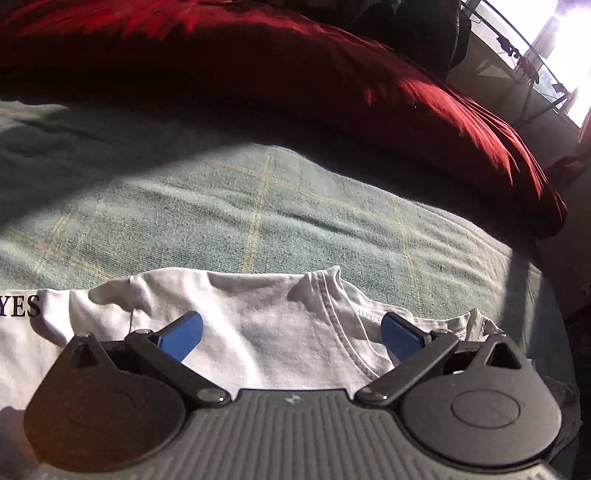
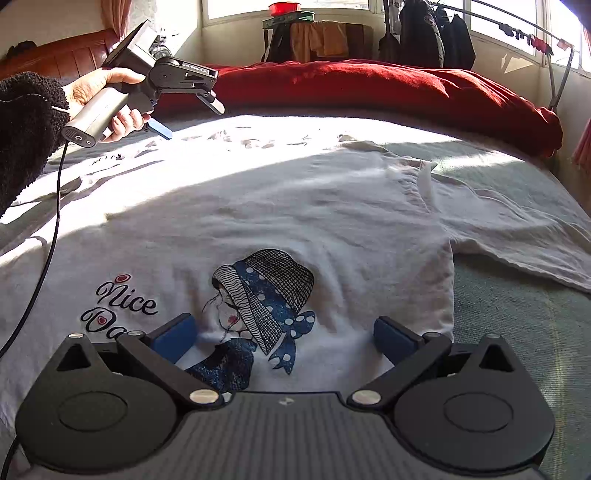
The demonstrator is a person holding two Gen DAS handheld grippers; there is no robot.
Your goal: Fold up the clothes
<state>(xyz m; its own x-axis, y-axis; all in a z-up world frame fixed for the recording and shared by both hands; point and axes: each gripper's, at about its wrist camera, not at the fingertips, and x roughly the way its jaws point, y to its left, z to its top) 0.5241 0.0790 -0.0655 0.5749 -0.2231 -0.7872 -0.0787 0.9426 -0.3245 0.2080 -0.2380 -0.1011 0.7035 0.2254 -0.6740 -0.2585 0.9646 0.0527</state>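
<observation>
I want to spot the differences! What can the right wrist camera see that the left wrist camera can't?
Only the right wrist view shows the picture of a girl in a hat printed on the white T-shirt, the words "Nice Day", the person's hand holding the left gripper, and dark jackets hanging by the window.

Only the left wrist view shows the shirt's collar up close and the letters "YES".

Both show the white shirt, the green bedcover, the red quilt, and open blue-tipped fingers.
</observation>
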